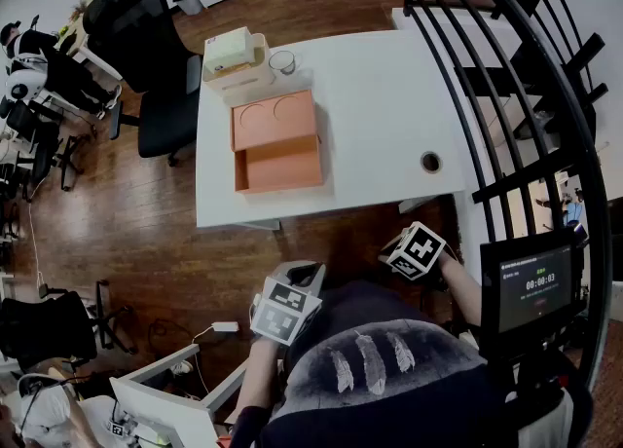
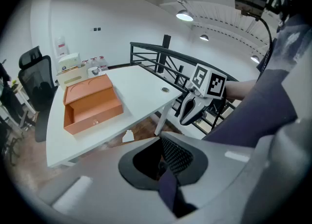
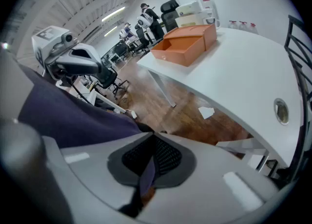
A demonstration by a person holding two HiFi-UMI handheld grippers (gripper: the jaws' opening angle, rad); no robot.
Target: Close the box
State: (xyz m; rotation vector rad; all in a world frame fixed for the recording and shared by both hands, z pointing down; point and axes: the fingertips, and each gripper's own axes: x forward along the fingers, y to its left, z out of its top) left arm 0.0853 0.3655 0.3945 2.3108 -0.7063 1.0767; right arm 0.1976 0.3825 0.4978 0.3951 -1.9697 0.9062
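The person is wearing a dark navy top (image 1: 428,397) carrying three pale feather-shaped marks (image 1: 371,363). The left tongs (image 2: 165,163) and right tongs (image 3: 148,167) are showing pale grey shells around black, mesh-textured pads (image 2: 178,155). The left cube (image 1: 284,309) and right cube (image 1: 417,250) are displaying black-and-white square markers.

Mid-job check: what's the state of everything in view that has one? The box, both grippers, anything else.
orange box: open, near half showing an empty interior, resting on the white table.
left gripper: shut, nothing held, off the table by the person's body.
right gripper: shut, nothing held, also short of the table.
glass: upright, beyond the box.
screen: on, showing a timer.
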